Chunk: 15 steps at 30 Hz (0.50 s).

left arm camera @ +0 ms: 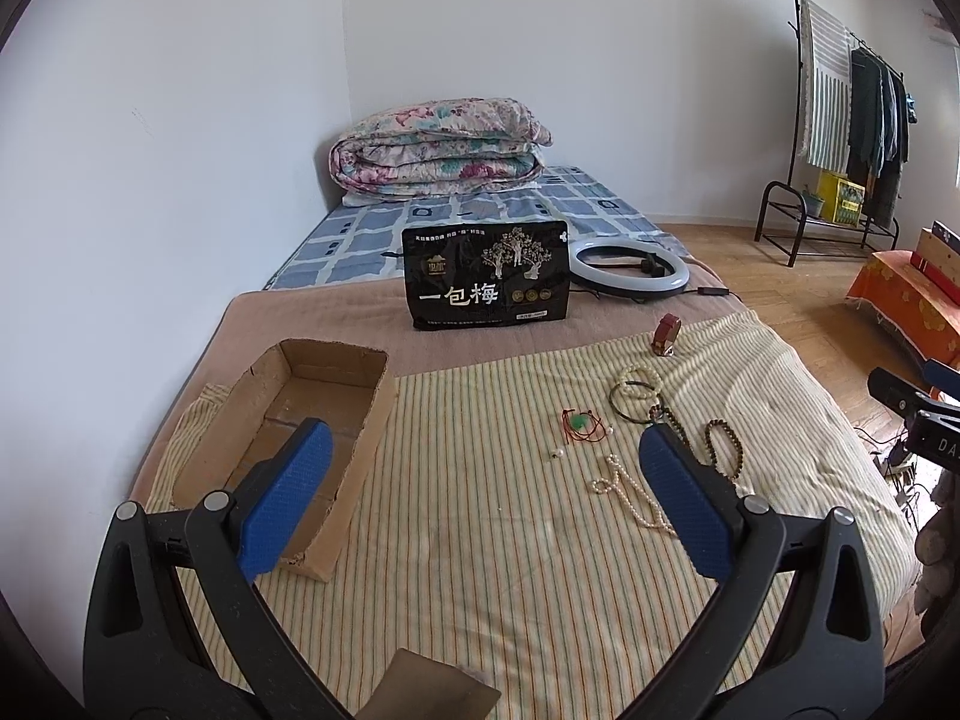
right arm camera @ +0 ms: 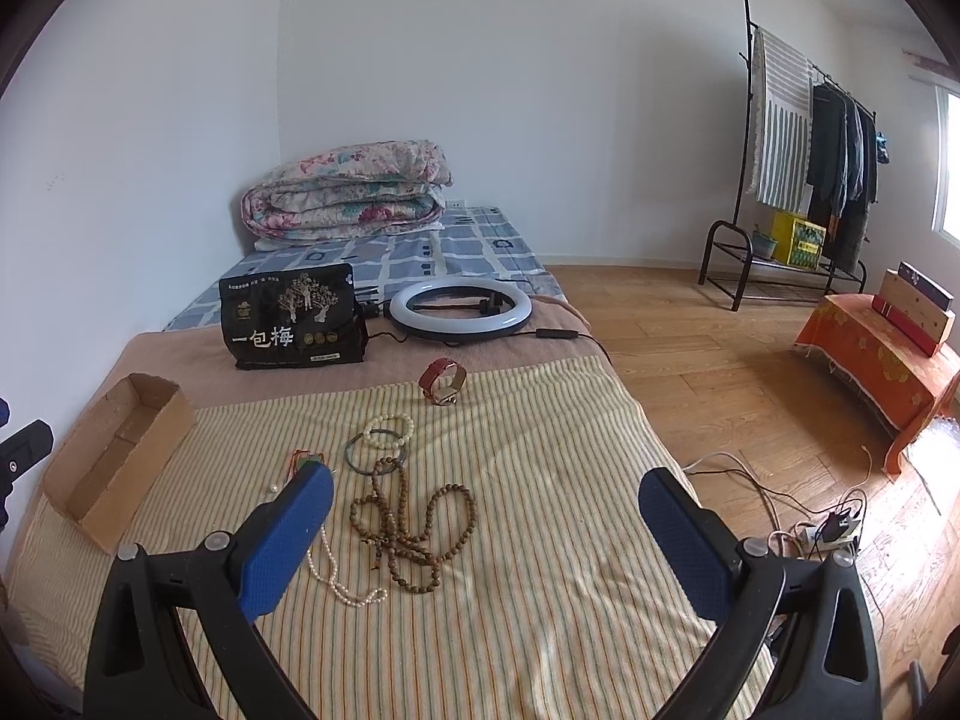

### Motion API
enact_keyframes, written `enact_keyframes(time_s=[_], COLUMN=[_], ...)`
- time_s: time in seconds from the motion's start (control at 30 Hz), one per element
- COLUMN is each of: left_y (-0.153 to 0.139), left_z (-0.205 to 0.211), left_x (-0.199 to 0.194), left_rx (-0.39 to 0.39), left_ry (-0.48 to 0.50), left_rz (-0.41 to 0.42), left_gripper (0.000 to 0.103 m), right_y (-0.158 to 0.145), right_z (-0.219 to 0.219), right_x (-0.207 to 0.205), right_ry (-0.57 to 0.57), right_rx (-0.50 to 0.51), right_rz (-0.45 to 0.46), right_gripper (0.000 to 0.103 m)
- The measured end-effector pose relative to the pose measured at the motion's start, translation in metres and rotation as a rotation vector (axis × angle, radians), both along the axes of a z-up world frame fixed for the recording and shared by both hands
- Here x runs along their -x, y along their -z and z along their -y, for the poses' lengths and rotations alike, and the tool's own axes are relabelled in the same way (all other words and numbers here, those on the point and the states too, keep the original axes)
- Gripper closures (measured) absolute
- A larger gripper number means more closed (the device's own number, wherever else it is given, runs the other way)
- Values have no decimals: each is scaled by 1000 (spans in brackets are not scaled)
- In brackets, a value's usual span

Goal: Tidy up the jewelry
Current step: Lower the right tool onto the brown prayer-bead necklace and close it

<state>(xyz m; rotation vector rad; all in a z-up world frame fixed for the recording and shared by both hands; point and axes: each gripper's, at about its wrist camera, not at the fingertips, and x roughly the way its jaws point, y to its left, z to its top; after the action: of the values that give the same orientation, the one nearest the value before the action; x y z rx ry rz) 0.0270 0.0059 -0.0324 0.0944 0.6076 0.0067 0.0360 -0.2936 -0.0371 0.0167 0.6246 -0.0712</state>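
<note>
Bed, striped cloth cover. On it: cardboard box at 9 o'clock; black bag and ring light at 12; jewelry centre.

Your open cardboard box sits at the left on the striped cloth, nothing visible inside it. To its right the jewelry lies loose: a red-strapped watch stands on edge farthest from you, then a cream bead bracelet touching a dark bangle. Nearer you, brown wooden prayer beads sprawl in tangled loops, a pearl strand trails beside them, and a red cord with a green pendant lies toward the box, well apart from it.
</note>
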Motion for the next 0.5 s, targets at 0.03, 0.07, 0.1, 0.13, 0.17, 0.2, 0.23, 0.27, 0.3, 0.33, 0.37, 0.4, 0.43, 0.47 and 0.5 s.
enact_keyframes(time_s=[0.03,0.07,0.1,0.13,0.17,0.2,0.23,0.27,0.3,0.33,0.37,0.4,0.43,0.47,0.5], left_y=[2,5,8,11,14,17,20,23,28,34,40,47,54,60,67], left_z=[-1,-2,-2,-3,-3,-3,-2,-1,0,1,1,3,5,7,9], left_x=[-4,-8,-11,-14,-16,-17,-18,-21,-24,-26,-29,-30,-33,-36,-37], left_rx=[-22,-18,-9,-4,0,1,-2,-17,-24,-24,-29,-23,-30,-34,-24], left_ry=[3,8,18,28,35,42,49,58,65,66,70,80,89,98,105], left_rz=[-31,-50,-70,-83,-95,-101,-104,-94,-98,-115,-134,-161,-170,-188,-207], left_gripper=[0,0,0,0,0,0,0,0,0,1,6,10,12,18,22], right_y=[2,4,5,7,9,10,13,16,19,22,26,30,34,38,42], right_z=[5,9,12,15,18,18,19,19,18,17,16,15,13,11,9], right_x=[-3,-7,-10,-13,-17,-21,-25,-29,-34,-39,-44,-49,-54,-58,-61], right_ry=[3,4,0,-5,-9,-13,-20,-28,-42,-59,-78,-98,-119,-138,-156], right_rx=[-10,-17,-23,-28,-27,-21,-11,-3,5,11,15,17,20,24,29], right_rz=[-8,-15,-20,-26,-34,-44,-57,-72,-90,-110,-129,-146,-166,-184,-200], right_gripper=[0,0,1,1,1,1,1,1,2,4,6,7,7,7,7])
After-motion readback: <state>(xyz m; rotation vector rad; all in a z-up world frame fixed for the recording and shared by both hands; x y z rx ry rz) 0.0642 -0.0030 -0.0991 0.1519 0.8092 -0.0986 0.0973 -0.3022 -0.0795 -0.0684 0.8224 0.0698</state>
